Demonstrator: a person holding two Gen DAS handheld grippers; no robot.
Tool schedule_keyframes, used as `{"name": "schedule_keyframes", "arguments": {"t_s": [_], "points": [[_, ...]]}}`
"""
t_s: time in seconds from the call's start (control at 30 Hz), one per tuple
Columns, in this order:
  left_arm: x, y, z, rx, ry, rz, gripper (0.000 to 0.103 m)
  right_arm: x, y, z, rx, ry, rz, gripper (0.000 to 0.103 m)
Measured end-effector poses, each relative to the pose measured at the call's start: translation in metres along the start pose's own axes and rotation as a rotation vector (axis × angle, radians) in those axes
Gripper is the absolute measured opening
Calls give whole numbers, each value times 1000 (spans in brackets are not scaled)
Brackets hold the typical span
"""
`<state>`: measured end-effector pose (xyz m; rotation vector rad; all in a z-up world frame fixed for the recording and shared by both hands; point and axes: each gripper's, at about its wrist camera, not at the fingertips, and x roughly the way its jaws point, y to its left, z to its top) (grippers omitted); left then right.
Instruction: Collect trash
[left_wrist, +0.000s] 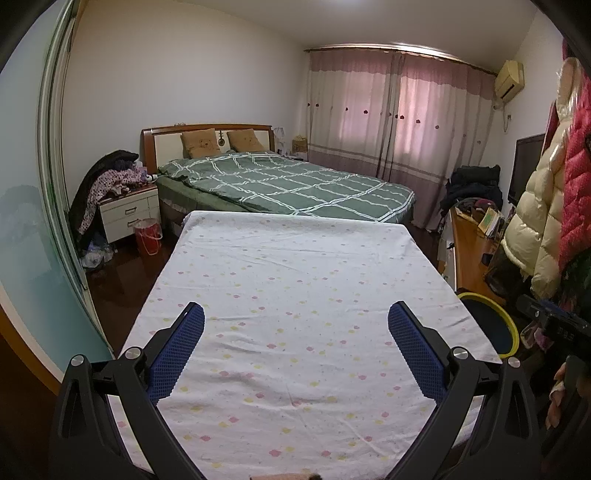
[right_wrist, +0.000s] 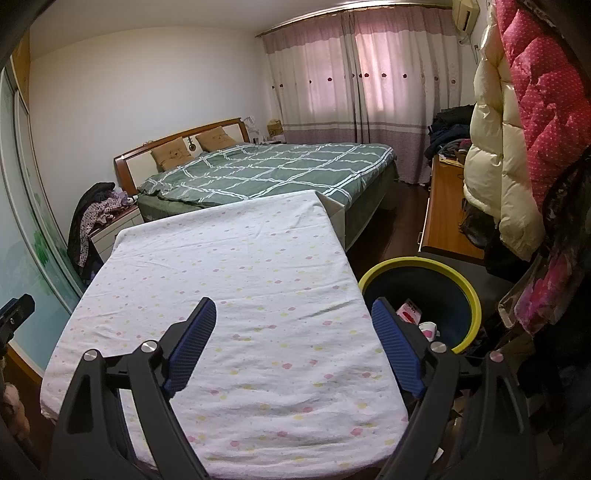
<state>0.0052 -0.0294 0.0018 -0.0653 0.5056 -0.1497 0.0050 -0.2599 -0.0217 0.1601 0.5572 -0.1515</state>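
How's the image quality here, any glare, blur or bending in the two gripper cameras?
Left wrist view: sharp, dim indoor light, curtains glowing pink, straight wardrobe door bowed by fisheye. Right wrist view: equally sharp, black corner vignetting, bin interior dark.

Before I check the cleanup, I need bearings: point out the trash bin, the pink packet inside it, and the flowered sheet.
trash bin (right_wrist: 476, 306): right wrist view, on its yellow rim.
pink packet (right_wrist: 409, 314): right wrist view, on its upper face, inside the bin.
flowered sheet (left_wrist: 295, 280): left wrist view, on its bare middle.
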Motion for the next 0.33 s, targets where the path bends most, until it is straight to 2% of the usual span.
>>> {"name": "schedule_keyframes", "arguments": {"t_s": [0.17,0.33], "points": [[43,11,8,-21,64,21,98,33,3,8,-2,40,4,90],[126,32,19,-17,165,94,98,98,15,15,-18,125,20,94]]}}
